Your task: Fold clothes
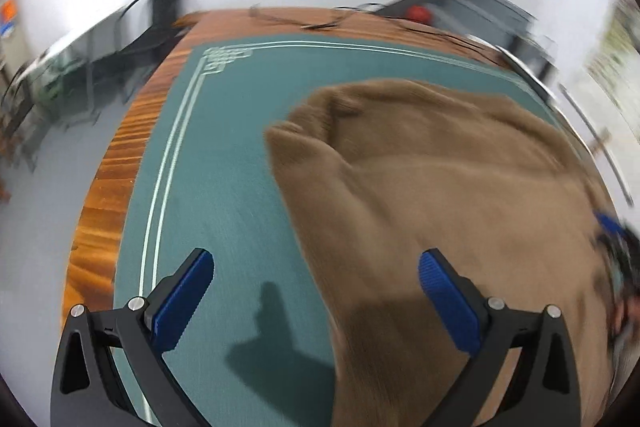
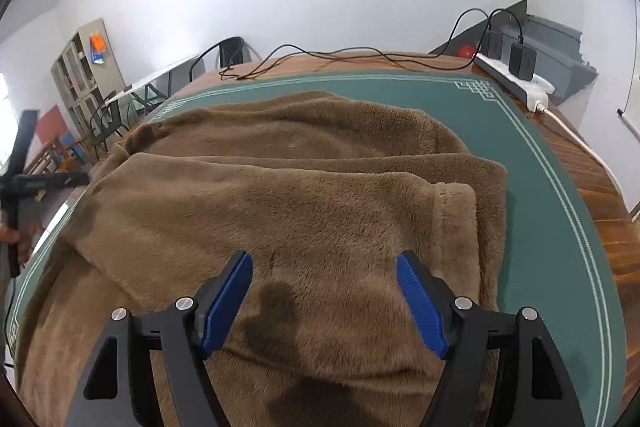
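A brown fleece garment [image 2: 288, 195] lies spread on the green mat [image 2: 560, 227], with a sleeve folded across its body and the cuff [image 2: 456, 203] at the right. My right gripper [image 2: 324, 263] hovers open over the garment's near part, nothing between its blue pads. In the left wrist view the same garment [image 1: 440, 187] fills the right side, blurred. My left gripper [image 1: 316, 263] stands open above the garment's left edge and the bare mat [image 1: 224, 163], holding nothing. The left gripper's black frame [image 2: 24, 179] shows at the far left of the right wrist view.
The mat covers a wooden table [image 1: 116, 183]. Black cables [image 2: 320, 61] and a white power strip [image 2: 516, 83] with black adapters lie along the table's far edge. Chairs [image 2: 108, 123] and a cabinet [image 2: 84, 71] stand beyond the left side.
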A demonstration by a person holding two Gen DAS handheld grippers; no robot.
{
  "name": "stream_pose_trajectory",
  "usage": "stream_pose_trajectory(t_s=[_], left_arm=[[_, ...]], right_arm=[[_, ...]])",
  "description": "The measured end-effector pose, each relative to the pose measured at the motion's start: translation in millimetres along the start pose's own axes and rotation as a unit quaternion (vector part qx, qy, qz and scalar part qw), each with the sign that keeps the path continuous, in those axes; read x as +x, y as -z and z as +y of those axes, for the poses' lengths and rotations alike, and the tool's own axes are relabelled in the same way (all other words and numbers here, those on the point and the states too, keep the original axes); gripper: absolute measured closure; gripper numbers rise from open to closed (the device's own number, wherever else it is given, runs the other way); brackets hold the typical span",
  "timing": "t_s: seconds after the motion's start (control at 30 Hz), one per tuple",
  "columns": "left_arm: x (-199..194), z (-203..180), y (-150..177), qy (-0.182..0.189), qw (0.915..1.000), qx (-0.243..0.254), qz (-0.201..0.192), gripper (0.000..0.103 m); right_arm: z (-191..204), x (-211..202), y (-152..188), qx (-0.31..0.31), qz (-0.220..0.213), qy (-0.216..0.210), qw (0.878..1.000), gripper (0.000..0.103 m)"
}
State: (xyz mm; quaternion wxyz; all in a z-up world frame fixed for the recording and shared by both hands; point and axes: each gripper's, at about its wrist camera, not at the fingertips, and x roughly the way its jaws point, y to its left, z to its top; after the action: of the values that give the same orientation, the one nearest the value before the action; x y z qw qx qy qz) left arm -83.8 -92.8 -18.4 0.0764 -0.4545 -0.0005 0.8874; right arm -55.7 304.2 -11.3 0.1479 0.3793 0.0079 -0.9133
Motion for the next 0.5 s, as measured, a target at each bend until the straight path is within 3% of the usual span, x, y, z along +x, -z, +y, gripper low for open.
stream_pose_trajectory(t_s=[0.17, 0.27, 0.37, 0.5], left_arm=[[-26, -35, 44, 0.025, 0.9936, 0.110, 0.010, 0.000], [-20, -51, 60, -0.003, 0.9877, 0.156, 0.013, 0.000], [-8, -54, 60, -0.042, 0.9873, 0.153, 0.013, 0.000], [5, -37, 49, -0.105, 0.9897, 0.097, -0.001, 0.000]], right_arm=[[7, -10, 7, -0.010, 0.000, 0.006, 1.000, 0.027], [9, -14, 8, -0.003, -0.002, 0.003, 1.000, 0.027], [10, -20, 9, 0.006, -0.004, -0.003, 1.000, 0.027], [16, -25, 8, 0.001, -0.012, 0.005, 1.000, 0.027]])
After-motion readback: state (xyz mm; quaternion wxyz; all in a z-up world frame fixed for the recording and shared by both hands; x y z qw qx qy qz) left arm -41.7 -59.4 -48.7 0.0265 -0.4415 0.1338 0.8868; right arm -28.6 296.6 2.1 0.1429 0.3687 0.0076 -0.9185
